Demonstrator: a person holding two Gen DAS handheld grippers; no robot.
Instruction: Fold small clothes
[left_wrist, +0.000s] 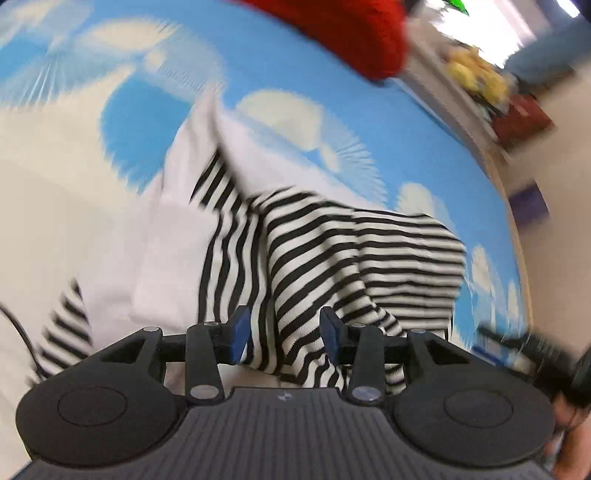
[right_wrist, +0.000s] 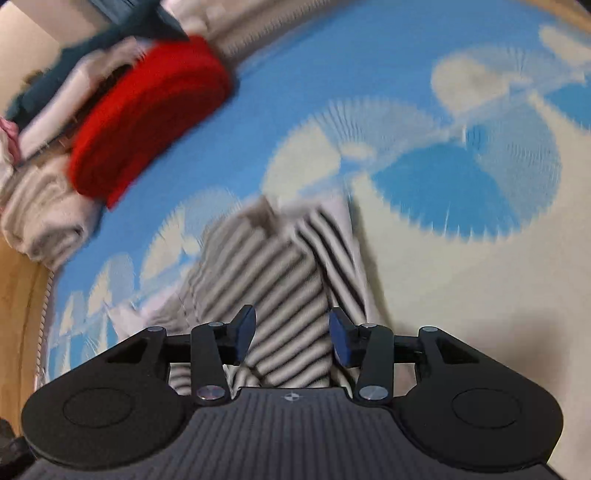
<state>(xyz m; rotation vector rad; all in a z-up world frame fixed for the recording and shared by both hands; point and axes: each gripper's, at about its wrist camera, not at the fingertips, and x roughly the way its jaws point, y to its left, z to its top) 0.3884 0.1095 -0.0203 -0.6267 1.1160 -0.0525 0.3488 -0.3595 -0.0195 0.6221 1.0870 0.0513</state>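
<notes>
A small black-and-white striped garment with white parts (left_wrist: 354, 251) lies bunched on a blue and cream patterned cloth (left_wrist: 303, 66). My left gripper (left_wrist: 284, 334) is open, its blue pads apart on either side of a hanging striped fold that passes between them. In the right wrist view the same striped garment (right_wrist: 280, 280) runs up between the pads of my right gripper (right_wrist: 291, 338), which is also open. Both views are blurred by motion, so I cannot tell whether the pads touch the fabric.
A folded red garment (right_wrist: 147, 122) lies at the far side of the cloth, also showing in the left wrist view (left_wrist: 340, 33). A pile of folded grey, white and teal clothes (right_wrist: 48, 155) sits beside it. A wooden edge (right_wrist: 18, 295) borders the cloth at the left.
</notes>
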